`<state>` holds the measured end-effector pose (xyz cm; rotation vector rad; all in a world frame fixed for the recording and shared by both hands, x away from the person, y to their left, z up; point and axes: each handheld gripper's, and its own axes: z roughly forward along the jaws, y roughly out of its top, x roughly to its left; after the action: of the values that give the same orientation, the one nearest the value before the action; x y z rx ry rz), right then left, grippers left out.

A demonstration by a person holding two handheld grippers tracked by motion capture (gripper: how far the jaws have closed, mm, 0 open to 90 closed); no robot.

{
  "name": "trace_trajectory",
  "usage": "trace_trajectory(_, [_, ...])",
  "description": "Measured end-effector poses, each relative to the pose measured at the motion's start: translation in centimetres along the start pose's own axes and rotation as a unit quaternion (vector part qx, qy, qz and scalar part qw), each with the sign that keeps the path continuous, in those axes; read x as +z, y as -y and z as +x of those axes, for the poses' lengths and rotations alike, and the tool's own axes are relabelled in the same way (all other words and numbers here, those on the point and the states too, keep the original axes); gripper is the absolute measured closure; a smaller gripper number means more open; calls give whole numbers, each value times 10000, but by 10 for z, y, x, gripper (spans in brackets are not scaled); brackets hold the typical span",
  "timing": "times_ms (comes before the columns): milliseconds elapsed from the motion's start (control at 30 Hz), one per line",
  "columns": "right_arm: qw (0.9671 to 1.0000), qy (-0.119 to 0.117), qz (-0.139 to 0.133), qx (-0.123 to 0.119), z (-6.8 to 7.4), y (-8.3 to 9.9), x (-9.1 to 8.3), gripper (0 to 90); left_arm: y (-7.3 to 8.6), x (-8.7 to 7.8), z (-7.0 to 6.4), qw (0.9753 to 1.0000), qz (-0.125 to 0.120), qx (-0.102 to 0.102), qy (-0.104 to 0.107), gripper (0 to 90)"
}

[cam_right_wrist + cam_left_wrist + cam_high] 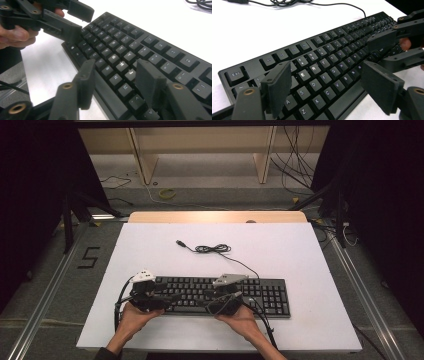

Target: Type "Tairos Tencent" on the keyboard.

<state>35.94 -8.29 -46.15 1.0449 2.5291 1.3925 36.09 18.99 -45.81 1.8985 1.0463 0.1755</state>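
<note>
Where the hands and grippers crowded the near edge, the high view hid the keyboard's (260, 296) front rows, and jaw gaps could not be read there. Left gripper (325, 86) had its jaws spread wide over the A–V keys, gripping nothing, tips just above the keycaps. Right gripper (115, 78) was likewise spread, nothing between its jaws, hovering over the N–M keys; contact with the keys was hard to judge. Bottom key rows were cut off in both gripper views, and the far legends were too small to read. Keyboard lay flat, lengthwise across the near half of the white table (150, 250), its cable (215, 249) coiled behind it, plug end free. Beyond: wooden board edge (215, 217), grey floor with loose wires, wooden frame legs, dark curtains either side.
</note>
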Motion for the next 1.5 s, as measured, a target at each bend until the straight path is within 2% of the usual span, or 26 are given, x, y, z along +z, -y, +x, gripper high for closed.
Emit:
trace_trajectory(600, [9995, 111, 266, -123, -2, -1, 18, 846, 9, -7, 0, 10000, -59, -1, -40, 241])
trace_trajectory(900, [9987, 151, 428, -212, -1, 1, 29, 900, 10, -10, 0, 10000, -69, -7, -54, 243])
trace_trajectory(1233, [9978, 248, 527, -326, 1, 3, 34, 900, 11, -10, 1, 10000, -70, -23, -67, 246])
trace_trajectory(1400, [9981, 206, 525, -231, 0, 3, 33, 900, 12, -9, 2, 10000, -57, -12, -68, 248])
trace_trajectory(1500, [9990, 164, 402, -111, -1, 1, 27, 882, 12, -9, 2, 10000, -34, 7, -63, 252])
